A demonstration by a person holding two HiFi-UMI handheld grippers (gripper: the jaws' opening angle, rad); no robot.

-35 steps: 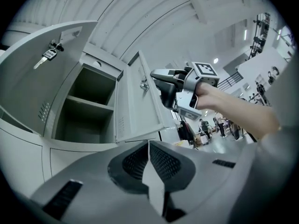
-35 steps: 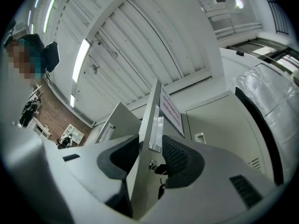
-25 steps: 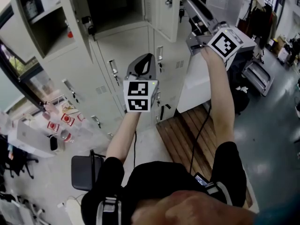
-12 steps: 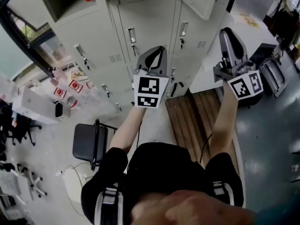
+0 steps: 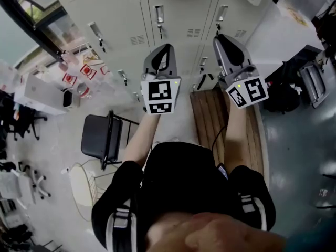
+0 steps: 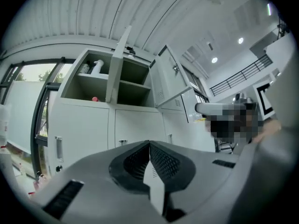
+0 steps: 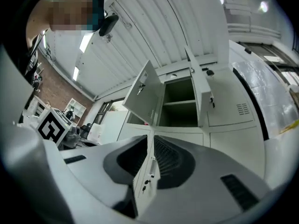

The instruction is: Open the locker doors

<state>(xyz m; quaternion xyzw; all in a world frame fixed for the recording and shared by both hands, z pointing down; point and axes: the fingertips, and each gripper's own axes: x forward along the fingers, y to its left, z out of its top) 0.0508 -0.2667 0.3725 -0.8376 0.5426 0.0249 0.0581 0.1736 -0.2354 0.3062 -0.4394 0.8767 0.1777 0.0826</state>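
My left gripper (image 6: 149, 144) is closed and empty. My right gripper (image 7: 152, 139) has just been closing; a slit remains, nothing gripped. Both face shut lower doors (image 5: 181, 14); upper doors (image 7: 145, 92) stand open.

The head view looks steeply down from above the person onto the glossy grey floor (image 5: 299, 156) and the closed lower doors (image 5: 181, 14) of the tall pale-grey metal lockers (image 5: 118, 12). Both gripper views sit low and near that same bank, facing slightly upward along their own jaws, and both take in its open upper compartments (image 6: 133, 80)
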